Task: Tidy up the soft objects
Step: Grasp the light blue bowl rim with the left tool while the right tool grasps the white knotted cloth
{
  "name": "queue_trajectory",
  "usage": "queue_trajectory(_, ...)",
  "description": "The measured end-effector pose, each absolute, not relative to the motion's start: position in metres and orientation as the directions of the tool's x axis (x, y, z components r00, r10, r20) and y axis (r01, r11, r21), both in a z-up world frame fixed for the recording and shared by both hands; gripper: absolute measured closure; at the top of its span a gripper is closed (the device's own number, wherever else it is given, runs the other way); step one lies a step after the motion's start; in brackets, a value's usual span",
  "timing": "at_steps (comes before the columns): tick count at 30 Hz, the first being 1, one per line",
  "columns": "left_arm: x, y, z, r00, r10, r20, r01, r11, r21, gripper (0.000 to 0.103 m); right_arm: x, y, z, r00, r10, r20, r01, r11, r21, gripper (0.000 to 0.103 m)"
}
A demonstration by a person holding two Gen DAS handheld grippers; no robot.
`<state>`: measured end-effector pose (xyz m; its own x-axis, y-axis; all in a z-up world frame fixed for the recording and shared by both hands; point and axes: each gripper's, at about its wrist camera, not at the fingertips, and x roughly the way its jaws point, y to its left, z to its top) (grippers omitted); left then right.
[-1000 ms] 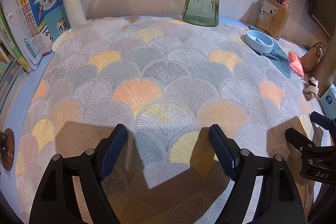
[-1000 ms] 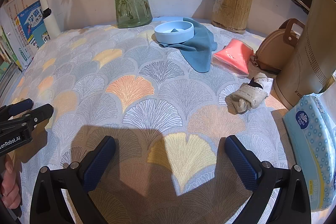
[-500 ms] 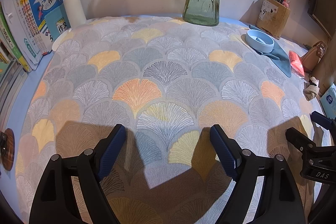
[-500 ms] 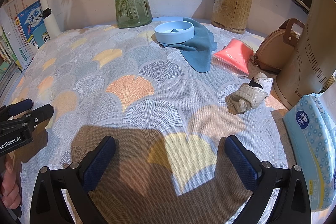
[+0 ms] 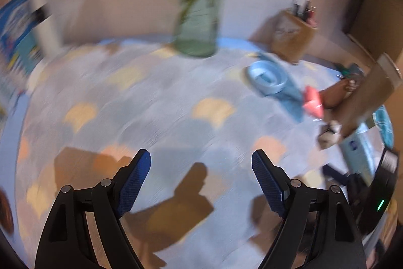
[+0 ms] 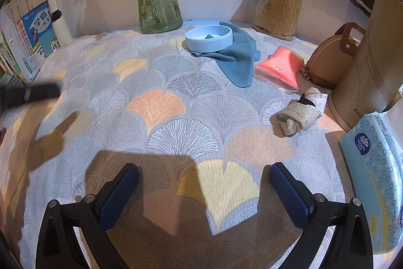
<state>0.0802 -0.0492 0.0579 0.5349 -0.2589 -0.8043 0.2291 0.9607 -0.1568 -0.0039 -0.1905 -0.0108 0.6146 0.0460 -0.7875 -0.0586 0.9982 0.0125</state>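
Lying near the right edge of the patterned tablecloth (image 6: 156, 102), a knotted beige cloth bundle (image 6: 297, 115) is seen, its long axis running from the near left toward the far right corner. It is judged light, soft and yielding, best pinched at the thick knot. Both the left gripper (image 5: 201, 183) and right gripper (image 6: 204, 196) are held above the cloth with jaws wide apart, nothing between them.

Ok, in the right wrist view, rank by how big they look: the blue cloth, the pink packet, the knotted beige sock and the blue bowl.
As they appear in that view:
1. blue cloth, though the bowl hides part of it
2. blue bowl and pink packet, too alike to split
3. knotted beige sock, smallest despite lying nearest the camera
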Motion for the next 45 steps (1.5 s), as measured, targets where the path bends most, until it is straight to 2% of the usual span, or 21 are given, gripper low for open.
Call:
queue_trajectory(10,0.135,-0.112,0.059,0.496,-0.339,-0.799,0.414,0.902,-0.126,0.022,-0.032,-0.191,-0.011,0.582,0.042,-0.812,-0.040,0.999,0.022,0.000)
queue_trajectory(15,0.154,-0.133,0.049,0.440,-0.404,-0.802,0.474,0.863,-0.174,0.022,-0.038,-0.196,-0.010,0.557,0.091,-0.825,-0.059,0.996,0.071,0.000)
queue_trajectory(18,0.165,-0.146,0.046,0.414,-0.431,-0.802,0.511,0.839,-0.186,0.022,-0.034,-0.198,-0.006,0.510,0.066,-0.857,-0.073,0.997,0.034,0.000)
queue_trajectory(20,0.177,-0.153,0.043,0.396,-0.446,-0.803,0.525,0.827,-0.201,0.022,-0.034,-0.209,0.000,0.548,-0.023,-0.836,0.022,1.000,-0.013,0.000)
queue_trajectory(26,0.201,-0.171,0.026,0.349,-0.473,-0.809,0.551,0.802,-0.231,0.022,-0.011,-0.274,0.017,0.632,0.019,-0.775,0.325,0.901,0.287,0.000)
queue_trajectory(28,0.203,-0.178,0.020,0.359,-0.453,-0.816,0.558,0.805,-0.201,0.022,0.003,-0.277,0.014,0.611,0.003,-0.791,0.375,0.879,0.293,0.001)
queue_trajectory(29,0.204,-0.181,0.017,0.369,-0.442,-0.818,0.561,0.808,-0.183,0.023,0.011,-0.279,0.010,0.597,-0.011,-0.802,0.404,0.868,0.289,0.007)
queue_trajectory(31,0.208,-0.183,0.013,0.362,-0.442,-0.821,0.559,0.807,-0.188,0.024,0.018,-0.277,0.009,0.603,-0.045,-0.797,0.430,0.859,0.277,0.008)
queue_trajectory(32,0.210,-0.182,0.012,0.363,-0.447,-0.818,0.555,0.808,-0.195,0.025,0.019,-0.278,0.010,0.618,-0.058,-0.784,0.430,0.860,0.276,0.015)
queue_trajectory(35,0.209,-0.179,0.013,0.386,-0.441,-0.810,0.556,0.812,-0.177,0.040,0.027,-0.274,0.011,0.640,-0.062,-0.766,0.421,0.862,0.282,0.032)
queue_trajectory(36,0.208,-0.178,0.015,0.384,-0.446,-0.808,0.563,0.807,-0.178,0.041,0.031,-0.272,0.009,0.637,-0.067,-0.768,0.416,0.869,0.269,0.035)
queue_trajectory(37,0.206,-0.176,0.017,0.384,-0.452,-0.806,0.565,0.804,-0.182,0.041,0.035,-0.269,0.009,0.631,-0.089,-0.771,0.414,0.879,0.237,0.044)
queue_trajectory(38,0.203,-0.173,0.020,0.389,-0.452,-0.803,0.564,0.806,-0.180,0.041,0.038,-0.266,0.009,0.631,-0.099,-0.769,0.409,0.885,0.221,0.059)
queue_trajectory(40,0.194,-0.164,0.030,0.412,-0.451,-0.792,0.554,0.814,-0.175,0.041,0.039,-0.265,0.010,0.633,-0.095,-0.769,0.390,0.896,0.211,0.075)
queue_trajectory(41,0.187,-0.157,0.036,0.419,-0.457,-0.785,0.549,0.816,-0.182,0.041,0.036,-0.266,0.010,0.633,-0.098,-0.768,0.388,0.899,0.205,0.079)
queue_trajectory(45,0.150,-0.126,0.068,0.464,-0.470,-0.751,0.528,0.827,-0.191,0.041,0.017,-0.266,0.017,0.677,-0.035,-0.735,0.316,0.916,0.248,0.079)
